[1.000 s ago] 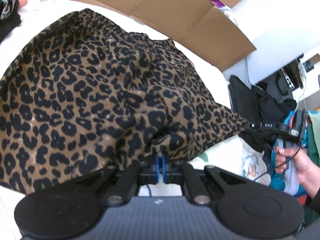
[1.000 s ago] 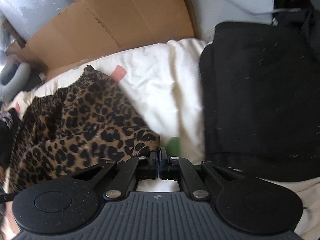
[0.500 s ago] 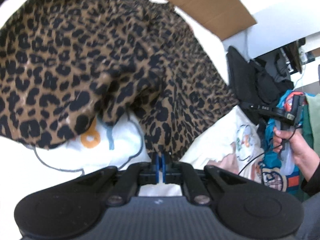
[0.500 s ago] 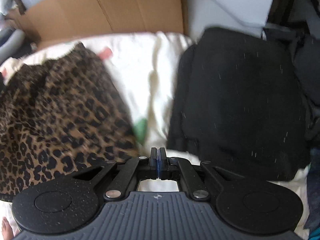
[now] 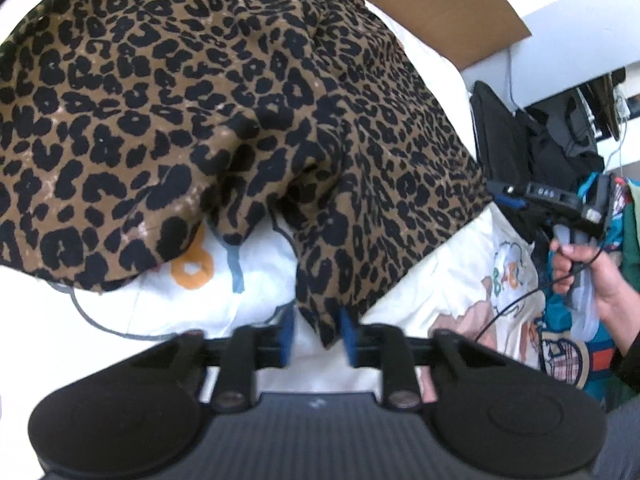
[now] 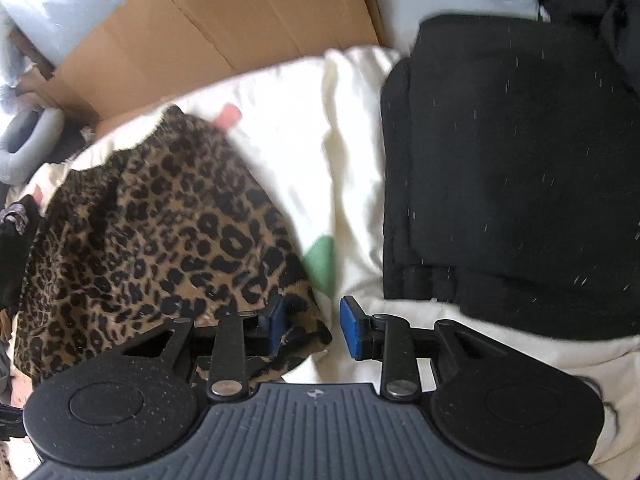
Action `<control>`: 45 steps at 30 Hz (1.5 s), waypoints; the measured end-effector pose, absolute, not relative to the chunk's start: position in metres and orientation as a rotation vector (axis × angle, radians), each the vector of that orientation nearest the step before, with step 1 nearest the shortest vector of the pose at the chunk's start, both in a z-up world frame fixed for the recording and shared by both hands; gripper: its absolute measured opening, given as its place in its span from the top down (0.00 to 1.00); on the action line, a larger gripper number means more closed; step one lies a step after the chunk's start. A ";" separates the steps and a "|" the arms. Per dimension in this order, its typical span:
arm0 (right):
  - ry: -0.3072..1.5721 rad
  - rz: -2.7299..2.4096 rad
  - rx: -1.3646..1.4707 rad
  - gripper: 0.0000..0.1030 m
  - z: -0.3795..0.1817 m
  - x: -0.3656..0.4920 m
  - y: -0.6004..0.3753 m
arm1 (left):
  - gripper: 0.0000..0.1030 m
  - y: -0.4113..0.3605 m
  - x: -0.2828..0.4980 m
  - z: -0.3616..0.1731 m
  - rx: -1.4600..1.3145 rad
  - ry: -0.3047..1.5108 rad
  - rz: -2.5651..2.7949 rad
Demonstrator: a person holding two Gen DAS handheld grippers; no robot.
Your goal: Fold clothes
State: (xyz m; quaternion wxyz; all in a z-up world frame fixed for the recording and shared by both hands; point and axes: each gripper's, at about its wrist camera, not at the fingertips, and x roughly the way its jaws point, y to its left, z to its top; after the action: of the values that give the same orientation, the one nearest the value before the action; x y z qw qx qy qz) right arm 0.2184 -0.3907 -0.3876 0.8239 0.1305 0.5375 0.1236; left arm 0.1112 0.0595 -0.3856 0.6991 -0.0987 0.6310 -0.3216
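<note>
Spotted cloth is being let go by both opening grippers, corners at 6 o'clock, so it lies flat

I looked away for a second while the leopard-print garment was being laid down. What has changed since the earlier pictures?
Both claws were shut on the leopard-print garment and are now opening. The left claw has a corner of it loose between the parted pads; the right claw has its edge lying by the left pad. The garment now lies lower, on the white bedding. The folded black garment and the cardboard stayed put.
</note>
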 end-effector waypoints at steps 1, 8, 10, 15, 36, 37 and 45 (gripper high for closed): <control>1.154 0.261 0.297 0.66 -0.393 0.219 -0.392 | 0.58 0.059 0.112 -0.386 -0.223 1.401 -0.713; 1.178 0.281 0.274 0.98 -0.394 0.218 -0.392 | 0.85 0.052 0.118 -0.403 -0.309 1.435 -0.723; 1.170 0.286 0.251 0.99 -0.386 0.218 -0.393 | 0.94 0.050 0.118 -0.407 -0.346 1.453 -0.723; 1.119 0.288 0.201 1.00 -0.360 0.217 -0.393 | 0.95 0.039 0.110 -0.396 -0.346 1.433 -0.794; 1.070 0.200 0.144 1.00 -0.361 0.236 -0.397 | 0.57 0.045 0.113 -0.410 -0.454 1.467 -0.716; 1.073 0.199 0.150 1.00 -0.362 0.236 -0.397 | 0.57 0.046 0.115 -0.414 -0.480 1.476 -0.701; 1.080 0.200 0.202 0.99 -0.366 0.239 -0.402 | 0.57 0.038 0.122 -0.428 -0.684 1.526 -0.620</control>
State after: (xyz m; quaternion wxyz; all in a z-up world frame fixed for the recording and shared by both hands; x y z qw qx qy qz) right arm 0.2391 -0.4023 -0.3660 0.8482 0.0959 0.5122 0.0949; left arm 0.1220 0.0380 -0.4285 0.6281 -0.2986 0.6658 -0.2704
